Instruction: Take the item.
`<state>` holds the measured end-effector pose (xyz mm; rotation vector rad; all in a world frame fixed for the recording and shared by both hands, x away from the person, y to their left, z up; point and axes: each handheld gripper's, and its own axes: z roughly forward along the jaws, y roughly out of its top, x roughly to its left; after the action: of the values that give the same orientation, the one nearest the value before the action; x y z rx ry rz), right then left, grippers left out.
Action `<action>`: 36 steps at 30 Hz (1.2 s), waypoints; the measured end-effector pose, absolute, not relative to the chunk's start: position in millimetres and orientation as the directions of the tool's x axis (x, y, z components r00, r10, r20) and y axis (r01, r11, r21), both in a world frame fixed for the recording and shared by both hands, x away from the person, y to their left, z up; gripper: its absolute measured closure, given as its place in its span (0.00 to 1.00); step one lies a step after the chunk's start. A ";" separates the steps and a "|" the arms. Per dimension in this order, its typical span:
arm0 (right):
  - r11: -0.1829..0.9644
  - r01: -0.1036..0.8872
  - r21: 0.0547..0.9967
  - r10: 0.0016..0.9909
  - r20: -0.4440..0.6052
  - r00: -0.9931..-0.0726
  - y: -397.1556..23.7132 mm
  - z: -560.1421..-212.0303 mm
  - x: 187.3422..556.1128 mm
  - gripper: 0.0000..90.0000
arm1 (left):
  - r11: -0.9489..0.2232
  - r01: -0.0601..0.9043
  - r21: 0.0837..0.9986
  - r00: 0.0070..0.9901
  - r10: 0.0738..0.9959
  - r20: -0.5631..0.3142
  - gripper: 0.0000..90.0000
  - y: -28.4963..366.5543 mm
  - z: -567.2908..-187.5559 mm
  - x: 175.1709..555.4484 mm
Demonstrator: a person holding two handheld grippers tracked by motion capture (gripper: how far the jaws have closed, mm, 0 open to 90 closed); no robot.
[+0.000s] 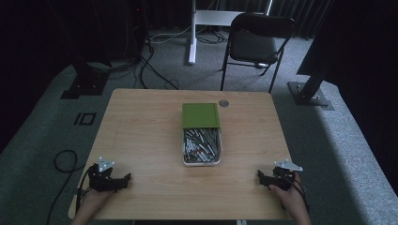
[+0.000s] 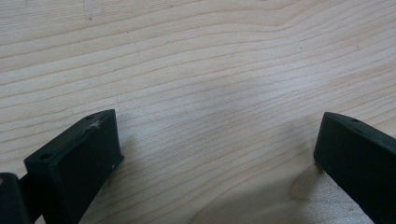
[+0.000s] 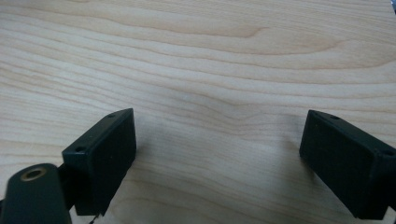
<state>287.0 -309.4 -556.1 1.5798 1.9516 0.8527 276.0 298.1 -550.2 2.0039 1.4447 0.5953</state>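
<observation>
The left gripper rests at the desk's near left corner, fingers spread wide over bare wood. Ahead of and between both sets of fingers sits a white tray of pens, its green lid slid back (likely for access), long axis running away from the person. The right gripper mirrors it, likewise gaping and empty.

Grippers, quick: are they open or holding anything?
Left gripper: open, holding nothing.
Right gripper: open, holding nothing.
</observation>
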 end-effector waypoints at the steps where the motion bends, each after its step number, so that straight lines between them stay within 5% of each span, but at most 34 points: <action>1: 0.136 0.674 0.726 0.977 0.015 -0.213 -309.2 -556.1 287.0 0.12 | -0.235 0.686 0.689 0.310 0.951 0.016 0.01 298.1 -550.2 276.0; 36: 0.153 0.637 0.755 0.970 0.009 -0.243 -284.9 -508.1 302.3 0.16 | -0.236 0.686 0.688 0.311 0.950 0.016 0.01 298.1 -550.1 276.1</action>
<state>302.3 -284.9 -508.1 1.5258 1.9478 0.8966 276.1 298.1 -550.1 2.0046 1.4441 0.5951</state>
